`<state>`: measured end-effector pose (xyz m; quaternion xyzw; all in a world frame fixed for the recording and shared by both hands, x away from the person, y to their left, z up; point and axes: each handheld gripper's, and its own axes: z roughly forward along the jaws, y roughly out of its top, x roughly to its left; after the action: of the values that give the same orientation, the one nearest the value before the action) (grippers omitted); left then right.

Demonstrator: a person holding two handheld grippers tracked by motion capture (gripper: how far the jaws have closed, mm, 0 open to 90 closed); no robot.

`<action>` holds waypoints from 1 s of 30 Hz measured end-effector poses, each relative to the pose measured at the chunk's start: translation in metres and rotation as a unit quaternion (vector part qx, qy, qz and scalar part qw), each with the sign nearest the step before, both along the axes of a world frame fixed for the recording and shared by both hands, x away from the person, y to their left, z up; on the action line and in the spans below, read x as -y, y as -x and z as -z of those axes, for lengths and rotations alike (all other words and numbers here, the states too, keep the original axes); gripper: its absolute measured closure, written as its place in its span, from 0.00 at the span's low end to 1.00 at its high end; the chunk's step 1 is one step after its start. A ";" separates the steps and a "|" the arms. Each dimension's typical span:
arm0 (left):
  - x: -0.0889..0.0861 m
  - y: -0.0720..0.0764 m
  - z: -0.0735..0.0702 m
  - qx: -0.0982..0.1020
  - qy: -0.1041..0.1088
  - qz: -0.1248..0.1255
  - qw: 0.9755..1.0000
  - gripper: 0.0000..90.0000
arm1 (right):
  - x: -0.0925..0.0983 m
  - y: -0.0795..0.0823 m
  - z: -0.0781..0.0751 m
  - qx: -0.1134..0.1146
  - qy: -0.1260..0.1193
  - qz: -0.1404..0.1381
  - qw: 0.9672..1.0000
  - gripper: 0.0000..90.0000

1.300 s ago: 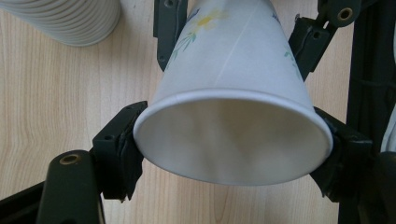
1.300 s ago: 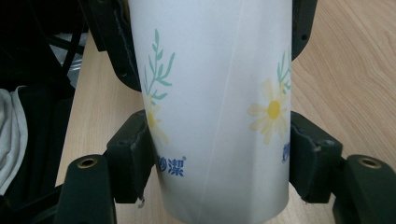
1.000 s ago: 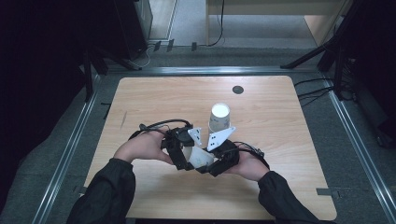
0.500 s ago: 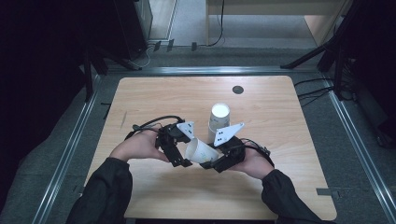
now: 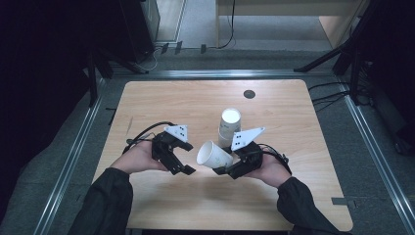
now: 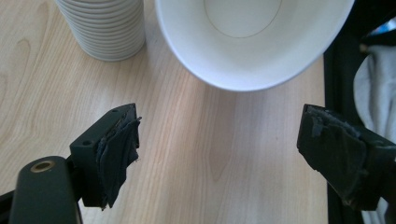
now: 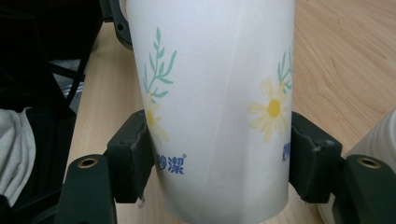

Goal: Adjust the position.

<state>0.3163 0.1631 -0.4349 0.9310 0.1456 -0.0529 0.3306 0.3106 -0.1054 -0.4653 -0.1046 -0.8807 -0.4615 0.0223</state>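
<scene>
Two claws flank my landmark, the cup stack (image 5: pixel 228 128) on the worktop (image 5: pixel 293 103). Left claw (image 5: pixel 179 164) gapes empty beside it; its view faces the paper cup (image 6: pixel 247 37). Right claw (image 7: pixel 219 154) clamps that cup mid-wall: light, crushable, so I'd squeeze gently.

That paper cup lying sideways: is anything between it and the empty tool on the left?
Nothing visible. The left tool is open, and bare table lies between it and the cup in the right tool.
</scene>
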 end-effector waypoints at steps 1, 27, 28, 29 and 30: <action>-0.002 0.000 0.000 -0.003 0.007 -0.006 1.000 0.15 | 0.001 0.000 0.000 -0.001 -0.003 0.000 1.000 0.37; 0.012 0.005 0.002 -0.005 0.118 -0.038 0.992 0.15 | 0.001 0.000 0.000 -0.016 -0.021 -0.007 1.000 0.36; 0.013 0.005 0.002 -0.005 0.118 -0.038 0.992 0.15 | 0.001 0.000 0.000 -0.015 -0.020 -0.008 1.000 0.36; 0.014 0.005 0.002 -0.004 0.120 -0.039 0.992 0.15 | 0.001 0.000 0.001 -0.015 -0.020 -0.009 1.000 0.36; 0.015 0.006 0.003 -0.004 0.120 -0.038 0.992 0.15 | 0.000 0.000 0.001 -0.016 -0.020 -0.009 1.000 0.36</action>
<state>0.3106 0.1482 -0.4378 0.8780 0.1746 -0.0613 0.4414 0.3104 -0.1058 -0.4661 -0.1035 -0.8715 -0.4773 0.0432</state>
